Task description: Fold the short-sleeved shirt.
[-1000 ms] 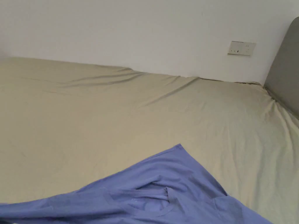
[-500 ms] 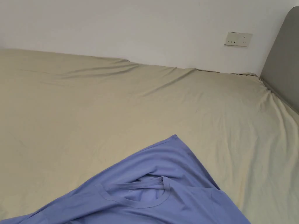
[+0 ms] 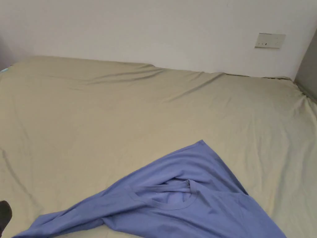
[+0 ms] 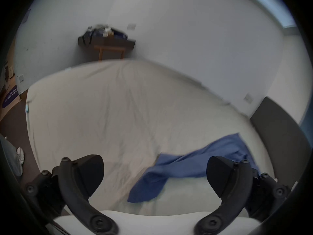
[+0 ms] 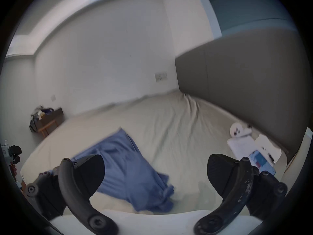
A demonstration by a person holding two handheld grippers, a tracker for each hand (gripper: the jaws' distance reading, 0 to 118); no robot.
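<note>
A blue short-sleeved shirt [image 3: 173, 198] lies crumpled on the near part of a bed with a beige sheet [image 3: 123, 108]; its neck opening faces up and one corner points toward the wall. In the left gripper view my left gripper [image 4: 155, 174] is open above the bed, with the shirt [image 4: 194, 164] beyond its jaws, untouched. In the right gripper view my right gripper [image 5: 155, 174] is open too, and the shirt [image 5: 125, 167] lies below and to the left of the gap. A dark tip [image 3: 4, 217] pokes in at the head view's bottom left.
A grey headboard [image 5: 245, 86] bounds the bed on the right, with white items and papers [image 5: 245, 145] on the sheet beside it. A wooden side table [image 4: 110, 47] with bags stands past the far end. A wall socket [image 3: 269, 40] is above the bed.
The head camera has swung left and down, so more of the shirt's lower edge and sleeve shows. The shirt's neck area has shifted slightly and lies flatter.
</note>
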